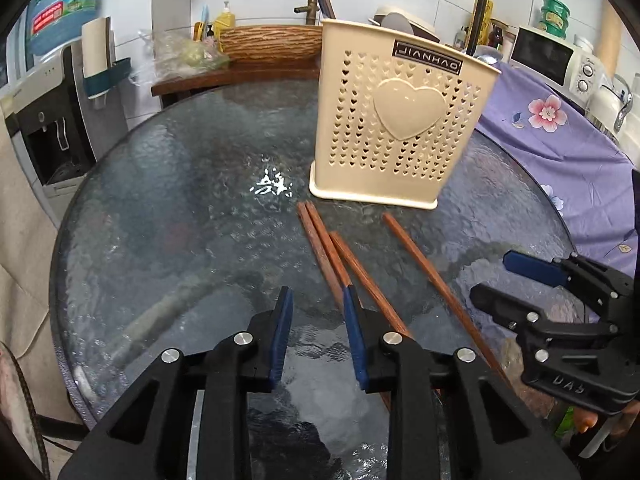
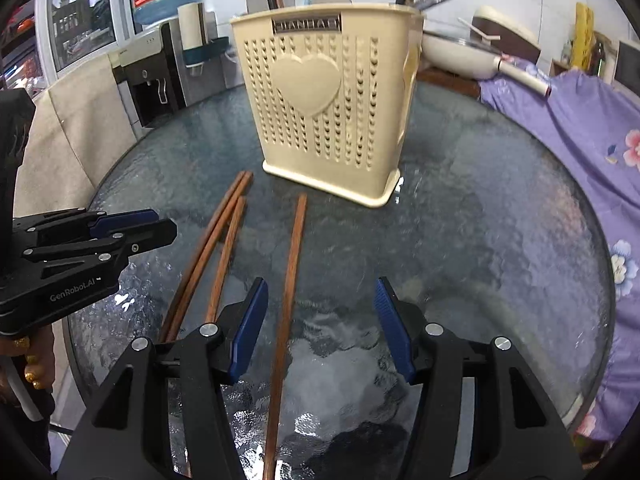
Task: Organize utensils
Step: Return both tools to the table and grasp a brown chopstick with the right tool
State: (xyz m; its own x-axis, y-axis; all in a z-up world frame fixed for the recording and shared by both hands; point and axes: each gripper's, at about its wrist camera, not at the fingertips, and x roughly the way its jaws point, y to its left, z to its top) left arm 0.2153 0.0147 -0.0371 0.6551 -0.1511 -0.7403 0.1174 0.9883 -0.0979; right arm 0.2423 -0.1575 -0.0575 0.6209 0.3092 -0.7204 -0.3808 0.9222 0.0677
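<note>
Several brown wooden chopsticks (image 1: 362, 272) lie side by side on the round glass table (image 1: 180, 200), in front of a cream perforated utensil holder (image 1: 404, 128) with a raised heart. Dark handles stick up out of the holder. My left gripper (image 1: 317, 292) hovers low over the glass with a narrow gap and nothing between its blue pads; its right finger (image 1: 354, 320) overlaps the nearest chopsticks. My right gripper (image 2: 321, 282) is open wider, and a single chopstick (image 2: 290, 280) lies on the table between its fingers, untouched. The holder (image 2: 332, 100) stands just beyond. The left gripper (image 2: 164, 222) shows at the left edge.
A purple floral cloth (image 1: 560, 140) covers the surface to the right, with a microwave (image 1: 556, 60) and a white pan (image 2: 460, 56) behind it. A water dispenser (image 1: 52, 120) stands at the left, a wooden basin (image 1: 268, 42) behind the table. A hand with gold rings (image 2: 32, 364) holds the left gripper.
</note>
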